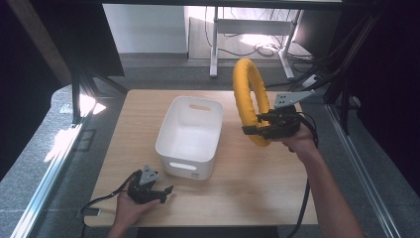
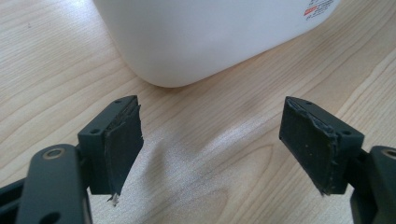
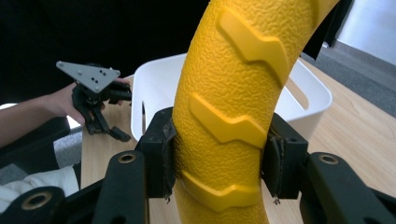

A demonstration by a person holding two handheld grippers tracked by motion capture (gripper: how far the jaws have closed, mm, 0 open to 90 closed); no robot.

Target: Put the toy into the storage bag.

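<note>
Textured yellow ring (image 1: 247, 94) with raised zigzags

High view: daylight from back of room, floor (image 1: 257, 37) there blown out white; bright patches on grey mat (image 1: 59, 139) at left. Side edges dark, almost black. Picture soft, low detail. Counter (image 1: 257, 178) evenly lit, faint shadows. Left tool view: sharp on pads, soft sheen on wood between them, white bin (image 2: 205, 37) slightly overexposed. Right tool view: yellow ring (image 3: 233, 93) crisp, texture clear; background dark at top left, far tool (image 3: 95, 100) a bit soft.
</note>
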